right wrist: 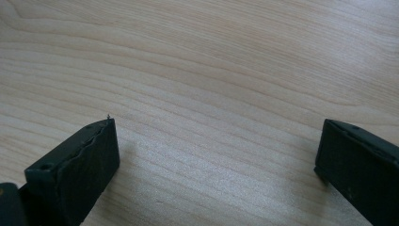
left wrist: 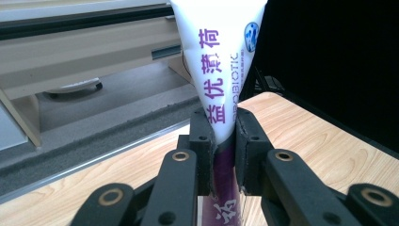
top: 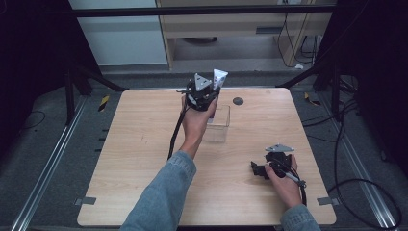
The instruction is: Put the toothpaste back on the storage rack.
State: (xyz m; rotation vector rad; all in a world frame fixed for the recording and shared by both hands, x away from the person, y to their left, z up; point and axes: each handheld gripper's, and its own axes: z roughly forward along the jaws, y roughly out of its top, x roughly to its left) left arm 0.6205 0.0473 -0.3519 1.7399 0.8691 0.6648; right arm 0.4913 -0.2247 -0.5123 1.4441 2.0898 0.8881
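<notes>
In the left gripper view, we see the white tube (left wrist: 221, 70) cut off by the top edge, and its lower purple part is hidden between the jaws of the left claw (left wrist: 225, 136). From the high view, the clear box (top: 217, 122) is partly covered by the person's left hand (top: 196, 120). The small dark disc (top: 237, 101) on the table (top: 144, 144) is too small for us to identify.

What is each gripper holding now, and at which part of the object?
The left gripper clamps a white tube at its narrower lower part, where white turns purple. The right gripper holds nothing.
</notes>
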